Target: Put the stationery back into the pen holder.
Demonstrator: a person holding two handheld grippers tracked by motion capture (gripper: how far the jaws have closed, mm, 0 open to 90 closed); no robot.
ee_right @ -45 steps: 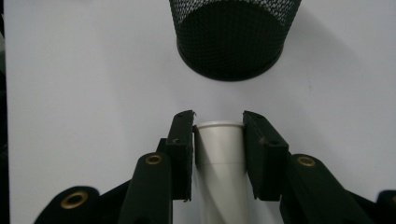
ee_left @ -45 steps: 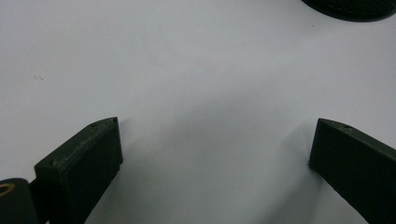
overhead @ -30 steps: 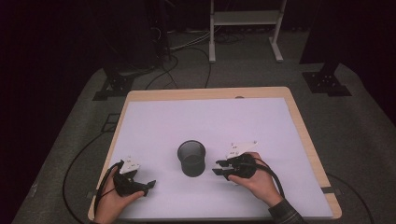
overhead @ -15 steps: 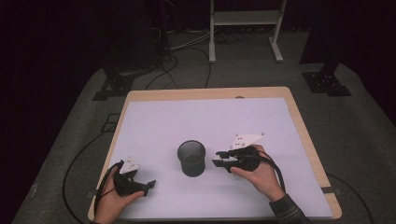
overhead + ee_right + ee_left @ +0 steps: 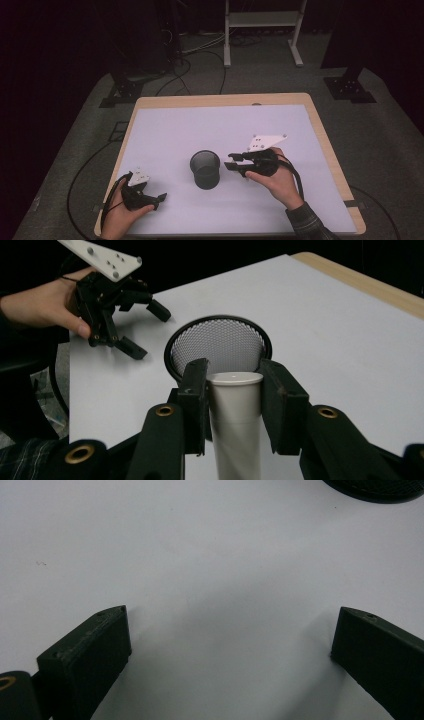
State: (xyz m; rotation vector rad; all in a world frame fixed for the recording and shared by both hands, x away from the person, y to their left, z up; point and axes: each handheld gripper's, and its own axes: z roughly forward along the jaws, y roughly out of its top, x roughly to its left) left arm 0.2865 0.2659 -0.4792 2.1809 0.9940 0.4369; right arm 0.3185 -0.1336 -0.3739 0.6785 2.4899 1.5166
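just right of the black mesh cup (image 5: 205, 169), the right gripper (image 5: 231, 162) has its fingers (image 5: 194, 400) clamped on a white tube (image 5: 235, 425), held w/ the cup's mouth beyond it. left gripper (image 5: 159, 199), fingers wide apart & empty, rests at the white surface (image 5: 210, 125)'s near-left corner.

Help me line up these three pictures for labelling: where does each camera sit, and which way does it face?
High view: above the person's side, facing forward and down on the table; both hands, left hand-held gripper, right hand-held gripper.
Left gripper view: on the left hand-held gripper, facing down at the white tabletop; jaws apart, nothing between.
Right gripper view: on the right hand-held gripper, facing the mesh cup; jaws clamp a white tube.
Shared: the mesh cup appears in the high view and the right gripper view.
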